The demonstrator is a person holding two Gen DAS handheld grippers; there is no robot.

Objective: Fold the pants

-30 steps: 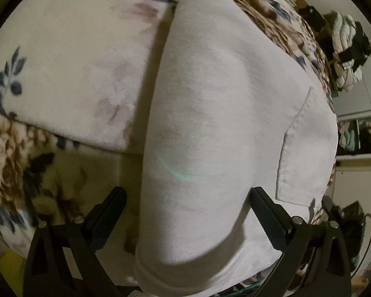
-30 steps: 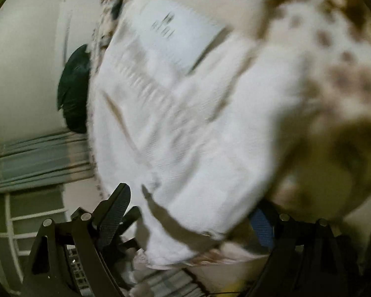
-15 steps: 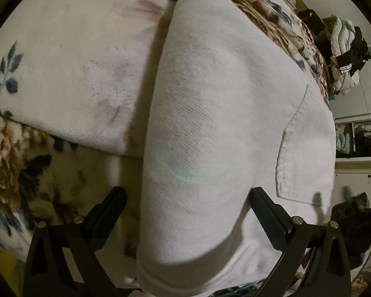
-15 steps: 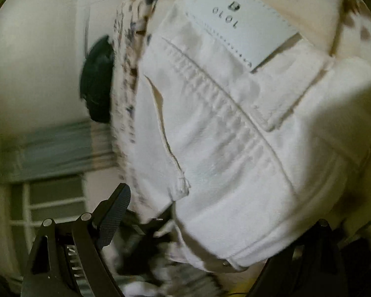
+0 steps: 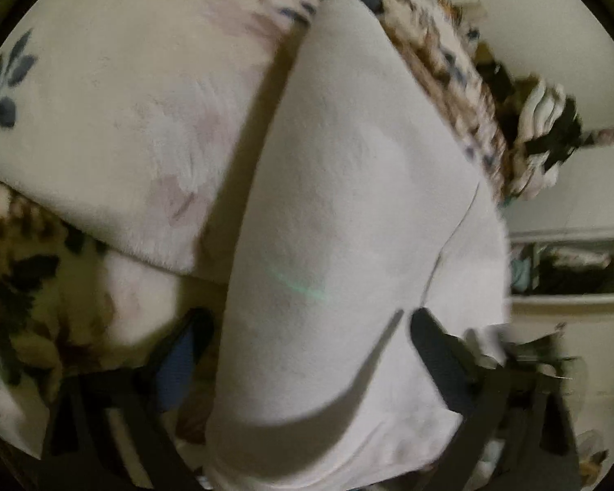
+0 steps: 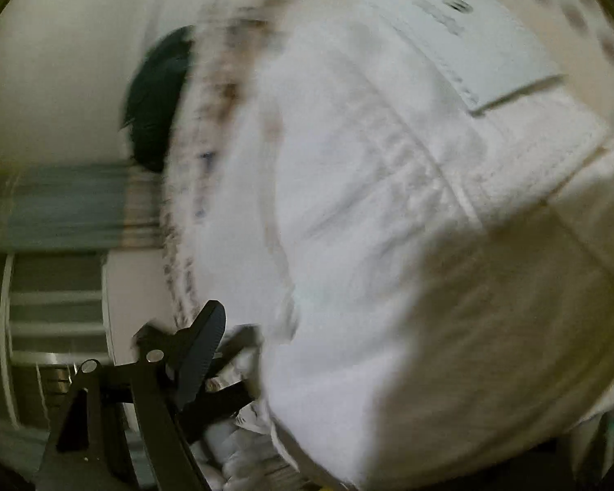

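We see the pants (image 5: 348, 245) as a white mass filling both views, lying on the floral blanket (image 5: 114, 102). Only our left view shows the blanket's pale folded edge running along the pants' left side, the curved pocket seam, and beyond the bed's right edge a clothes heap (image 5: 544, 131) and shelves (image 5: 573, 262). Only our right view shows the waistband with its label (image 6: 470, 41), a dark cushion (image 6: 159, 98) against the wall and a curtain (image 6: 61, 204) off the bed's left edge. Our left gripper (image 5: 307, 347) stands wide, one finger (image 5: 184, 352) on the blanket left of the pants, the other over the cloth. Of our right gripper (image 6: 348, 352) one finger (image 6: 200, 352) shows clear of the pants; the other is hidden under cloth, so we cannot tell its spread. Both views are blurred.
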